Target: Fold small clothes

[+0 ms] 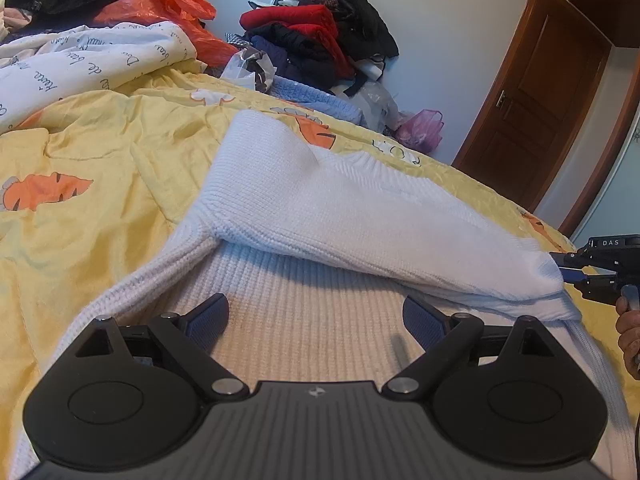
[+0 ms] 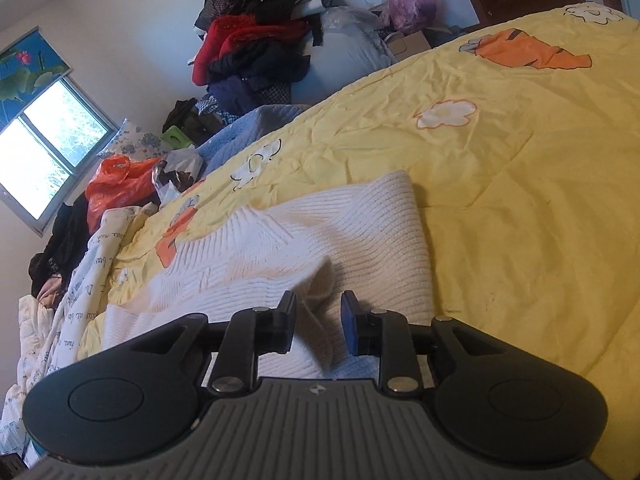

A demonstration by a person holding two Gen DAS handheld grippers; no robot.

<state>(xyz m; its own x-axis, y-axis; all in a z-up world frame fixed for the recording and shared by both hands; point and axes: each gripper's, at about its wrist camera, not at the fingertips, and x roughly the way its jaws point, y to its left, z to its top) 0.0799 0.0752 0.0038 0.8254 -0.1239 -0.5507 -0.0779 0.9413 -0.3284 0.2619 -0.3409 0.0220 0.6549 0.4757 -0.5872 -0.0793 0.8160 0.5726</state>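
A white knit sweater lies on the yellow bedspread, with one part folded over the ribbed body. My left gripper is open and empty, hovering just above the ribbed body. My right gripper has its jaws narrowed around a bunched edge of the sweater. In the left wrist view the right gripper holds the sweater's corner at the far right, slightly lifted.
A pile of dark and red clothes sits at the far side by the wall. An orange plastic bag and a white printed quilt lie at the back left. A blue knit garment lies beyond the sweater. A brown door stands at right.
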